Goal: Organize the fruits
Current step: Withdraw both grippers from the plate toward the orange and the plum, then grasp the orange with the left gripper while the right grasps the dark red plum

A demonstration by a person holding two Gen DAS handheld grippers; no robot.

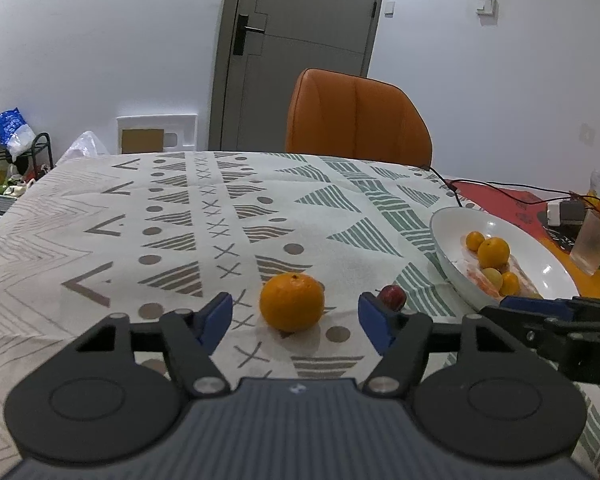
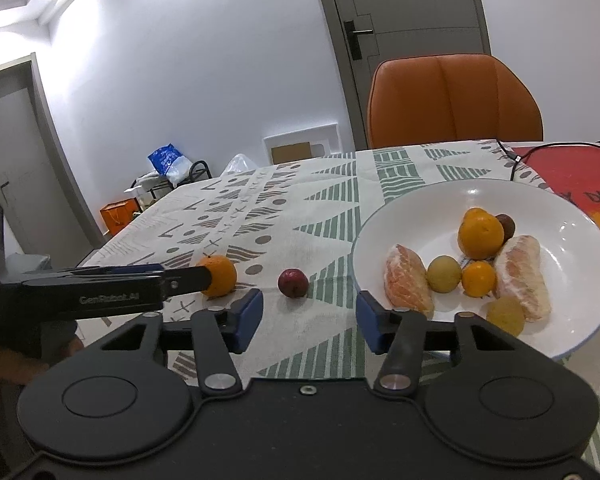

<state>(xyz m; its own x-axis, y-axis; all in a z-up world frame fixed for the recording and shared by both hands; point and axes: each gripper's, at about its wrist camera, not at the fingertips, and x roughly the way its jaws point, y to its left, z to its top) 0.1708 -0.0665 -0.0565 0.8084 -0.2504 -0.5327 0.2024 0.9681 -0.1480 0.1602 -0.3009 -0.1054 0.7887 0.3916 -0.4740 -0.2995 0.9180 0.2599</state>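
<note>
A large orange (image 1: pixel 291 302) sits on the patterned tablecloth between the blue fingers of my left gripper (image 1: pixel 294 301), which is open with gaps on both sides of the fruit. A small dark red fruit (image 2: pixel 293 283) lies just ahead of my right gripper (image 2: pixel 309 314), whose open jaws hold nothing. In the right wrist view the left gripper (image 2: pixel 202 277) reaches in from the left beside the orange (image 2: pixel 220 276). The white plate (image 2: pixel 400 220) on the right holds oranges, small yellow fruits, a brown one and two peeled citrus segments.
An orange chair (image 1: pixel 356 120) stands behind the table's far edge. A black cable (image 1: pixel 452 188), a frosted glass (image 1: pixel 594 242) and small items lie on the red mat beyond the plate (image 1: pixel 456 224). The tablecloth (image 1: pixel 180 220) stretches left and back.
</note>
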